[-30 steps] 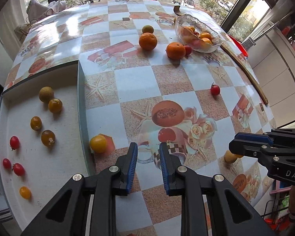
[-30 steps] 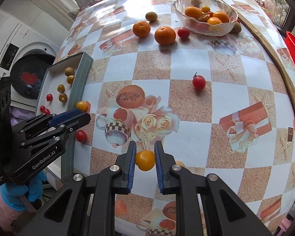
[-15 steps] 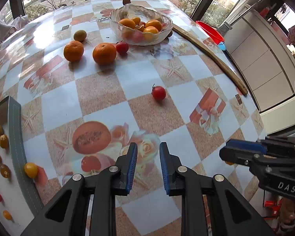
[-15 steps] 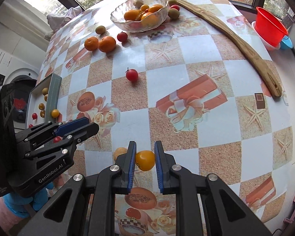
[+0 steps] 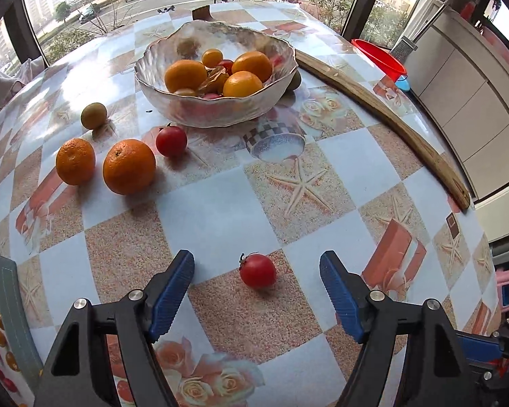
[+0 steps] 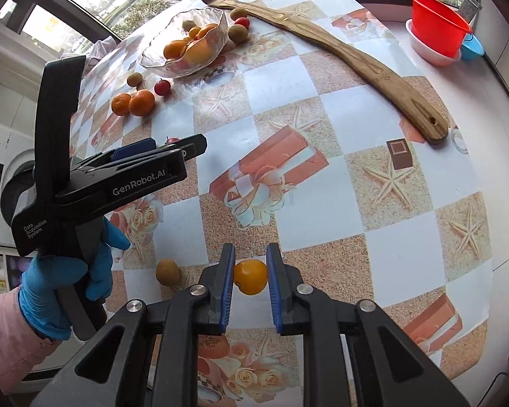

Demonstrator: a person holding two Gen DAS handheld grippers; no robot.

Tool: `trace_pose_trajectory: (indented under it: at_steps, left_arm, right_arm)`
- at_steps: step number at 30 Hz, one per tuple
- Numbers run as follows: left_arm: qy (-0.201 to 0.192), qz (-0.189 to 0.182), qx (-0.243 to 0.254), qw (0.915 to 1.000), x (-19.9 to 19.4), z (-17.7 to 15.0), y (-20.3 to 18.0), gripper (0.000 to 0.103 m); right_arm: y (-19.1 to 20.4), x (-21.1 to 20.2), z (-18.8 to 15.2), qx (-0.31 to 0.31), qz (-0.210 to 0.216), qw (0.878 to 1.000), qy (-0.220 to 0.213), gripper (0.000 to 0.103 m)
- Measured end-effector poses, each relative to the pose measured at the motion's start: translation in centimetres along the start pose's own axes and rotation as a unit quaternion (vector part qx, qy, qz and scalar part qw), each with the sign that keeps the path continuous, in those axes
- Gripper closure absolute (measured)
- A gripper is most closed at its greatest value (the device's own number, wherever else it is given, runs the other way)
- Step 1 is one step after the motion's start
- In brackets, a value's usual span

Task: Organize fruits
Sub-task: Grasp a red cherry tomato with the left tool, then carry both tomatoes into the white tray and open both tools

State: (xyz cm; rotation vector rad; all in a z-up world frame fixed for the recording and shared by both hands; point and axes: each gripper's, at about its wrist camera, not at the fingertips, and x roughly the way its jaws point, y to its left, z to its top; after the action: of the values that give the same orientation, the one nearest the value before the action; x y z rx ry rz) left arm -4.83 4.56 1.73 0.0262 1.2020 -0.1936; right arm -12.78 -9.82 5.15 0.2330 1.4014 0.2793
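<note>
A small red tomato (image 5: 258,270) lies on the checked tablecloth (image 5: 220,210), in the gap between the jaws of the left gripper (image 5: 257,279); those jaws are opening and stand wide, neither blue pad touching the fruit. Well beyond the tomato stands a glass bowl (image 5: 217,108) holding oranges and smaller fruit; on the near left of the bowl sit two oranges (image 5: 129,166), a second red tomato (image 5: 171,140) and a small green fruit (image 5: 93,115); a long wooden board (image 5: 387,118) curves away from the bowl's right side; a red tub (image 6: 437,23) stands past the board, at the table's far edge. The right gripper (image 6: 250,279) is clamped on a yellow tomato (image 6: 250,276), pads pressing both its sides; a small brownish fruit (image 6: 168,272) lies on the cloth just left of it. A hand in a blue glove (image 6: 56,288) holds the left gripper's handle. Far left of the bowl, a grey tray (image 5: 13,308) holds small red and yellow fruit.
</note>
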Motion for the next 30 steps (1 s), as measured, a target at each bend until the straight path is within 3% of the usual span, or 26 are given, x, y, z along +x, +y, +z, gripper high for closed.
trace_pose_trajectory:
  at_steps: [3,4,6,7,13,22,30]
  left_arm:
    - [-0.003,0.030,0.013,0.9995,0.0,-0.1,-0.4,0.048]
    - [-0.005,0.025,0.013,0.9996,-0.1,0.0,-0.4,0.064]
    - [-0.002,0.017,0.013,0.9998,-0.3,0.1,-0.1,0.080]
    - [0.001,0.006,0.009,0.9999,-0.4,0.1,0.2,0.082]
    - [-0.010,-0.056,-0.030,0.9979,-2.8,-1.3,2.6,0.082]
    - [-0.031,-0.047,-0.068,0.9961,-7.6,-3.8,6.5,0.082]
    - [-0.046,-0.019,-0.109,0.9928,-11.5,-7.2,10.5,0.082]
  right_arm:
    - [-0.1,0.1,0.0,0.003,0.002,1.000,-0.001,0.083]
    - [-0.1,0.1,0.0,0.004,0.002,1.000,-0.002,0.083]
    - [0.0,0.1,0.1,0.003,0.003,1.000,-0.002,0.083]
    - [0.1,0.1,0.2,0.001,0.003,1.000,-0.002,0.083]
    - [1.2,-0.1,0.6,-0.010,0.006,1.000,-0.006,0.083]
    - [4.1,0.3,1.3,-0.038,0.015,0.999,-0.003,0.083]
    - [8.8,0.3,1.9,-0.088,0.024,0.996,0.002,0.083]
